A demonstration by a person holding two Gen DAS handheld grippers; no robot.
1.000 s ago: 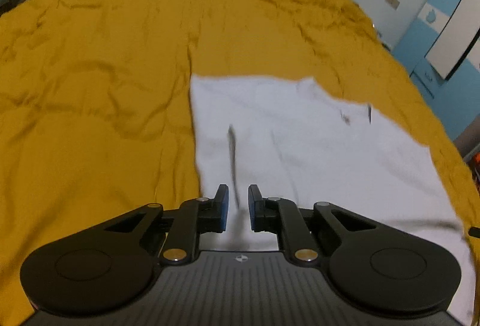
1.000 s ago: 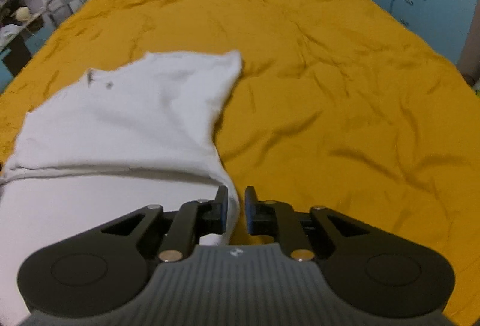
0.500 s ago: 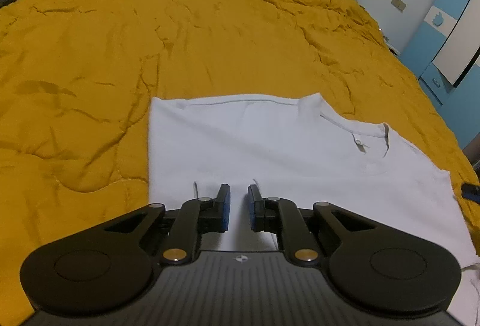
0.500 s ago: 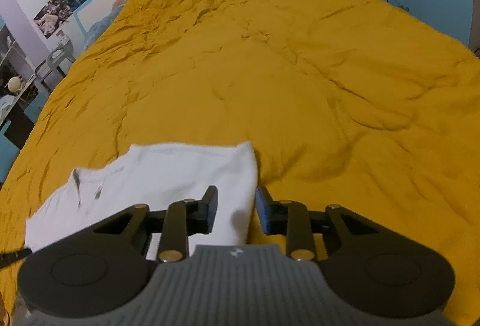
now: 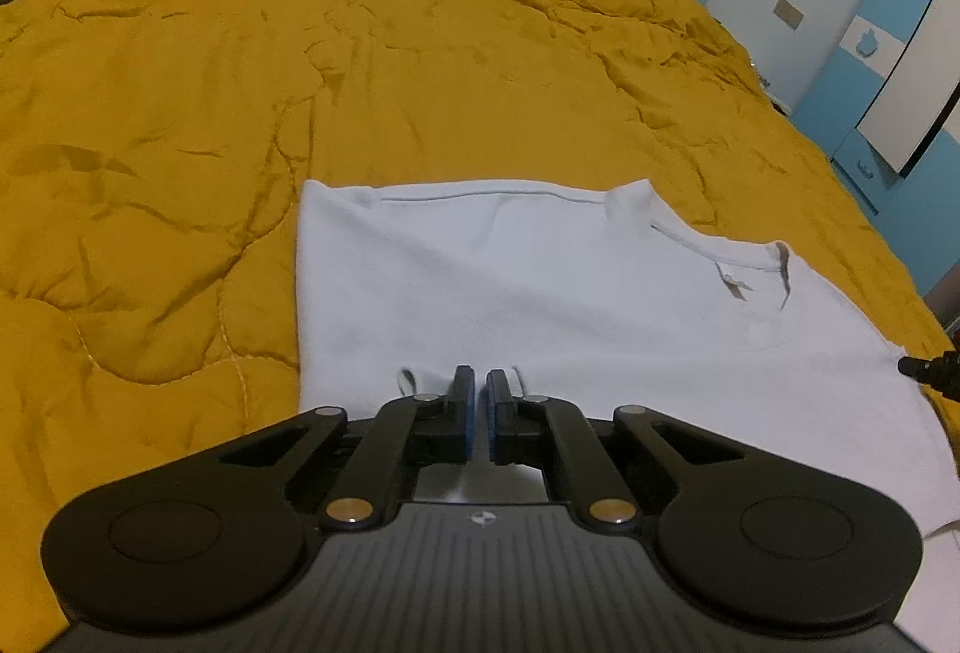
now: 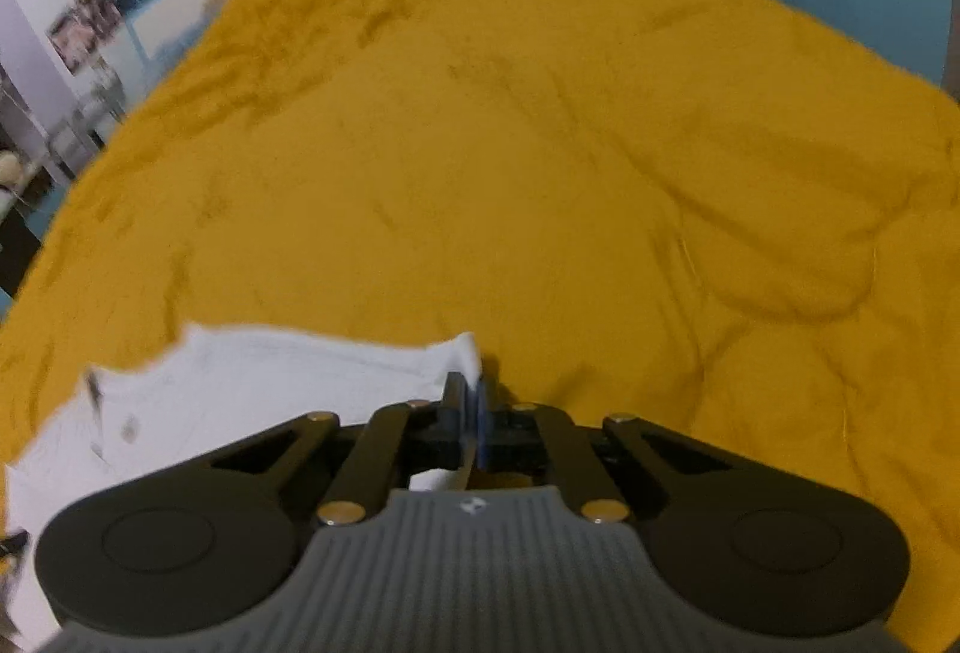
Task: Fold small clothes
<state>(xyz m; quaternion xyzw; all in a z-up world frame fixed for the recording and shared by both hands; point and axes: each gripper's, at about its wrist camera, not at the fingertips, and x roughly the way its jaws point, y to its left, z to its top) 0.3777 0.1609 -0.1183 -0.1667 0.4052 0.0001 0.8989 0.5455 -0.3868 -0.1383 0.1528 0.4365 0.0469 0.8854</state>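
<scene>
A white shirt (image 5: pixel 540 293) lies flat on a mustard quilt (image 5: pixel 240 83), spread out just ahead of the left claw (image 5: pixel 479 396) and running off to its right, with the collar and its small label (image 5: pixel 735 287) forward and right of the fingertips. The left claw's fingers (image 5: pixel 462 407) stand nearly together with only a thin gap, low over the cloth; a small raised fold sits on either side of the tips, but whether any cloth is caught between them cannot be told. The right claw (image 6: pixel 471 401) is pressed closed on a corner of the shirt (image 6: pixel 270 383), which peaks up right at its tips, the rest trailing off to the claw's left. That view is blurred, so seams and collar are hard to make out, and both claw bodies hide the near part of the shirt
</scene>
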